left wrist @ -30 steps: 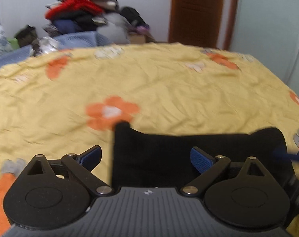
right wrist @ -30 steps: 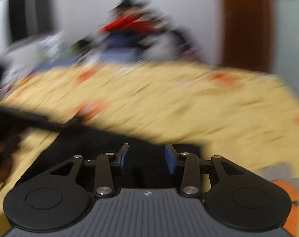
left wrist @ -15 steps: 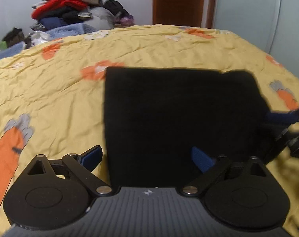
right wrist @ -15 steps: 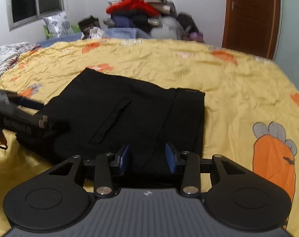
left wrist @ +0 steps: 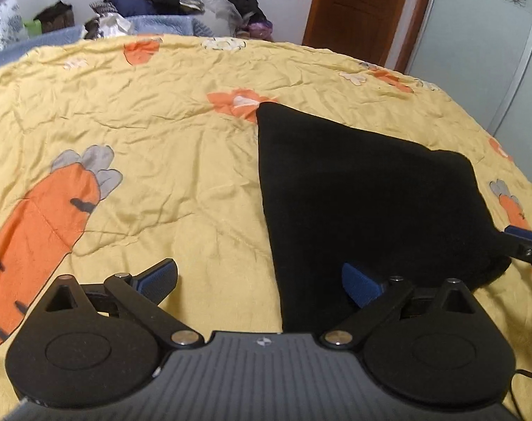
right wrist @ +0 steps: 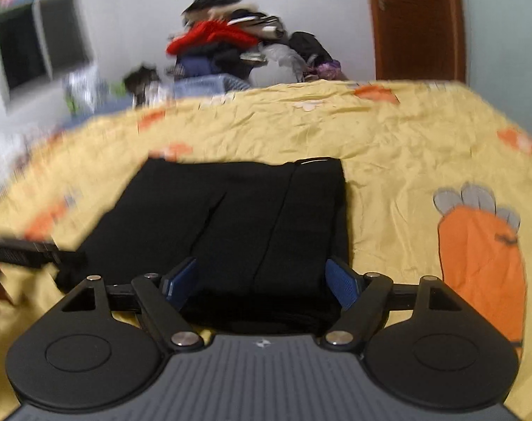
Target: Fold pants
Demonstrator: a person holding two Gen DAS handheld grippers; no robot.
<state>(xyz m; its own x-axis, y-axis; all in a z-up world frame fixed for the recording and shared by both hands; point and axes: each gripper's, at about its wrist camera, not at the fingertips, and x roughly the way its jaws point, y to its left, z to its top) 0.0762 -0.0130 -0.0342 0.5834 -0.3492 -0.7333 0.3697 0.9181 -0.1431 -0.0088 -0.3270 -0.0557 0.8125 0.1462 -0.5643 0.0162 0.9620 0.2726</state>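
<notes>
Left wrist view: the left claw [left wrist: 260,286] gapes wide, holding nothing, over the near edge of the black pants [left wrist: 364,196], which lie folded flat on the yellow bed [left wrist: 153,133].

Right wrist view: the right claw [right wrist: 264,282] is opening, cloth between its 2 pads but released. The pants [right wrist: 238,217] look soft, light and floppy (best pinched at a folded edge). No readable writing.

Folded pants on the bed

The pants [left wrist: 364,203] lie flat on the bedspread [left wrist: 160,147]; behind the bed, a clothes pile [right wrist: 231,45] stands against the wall, a door [right wrist: 417,21] to its right.
</notes>
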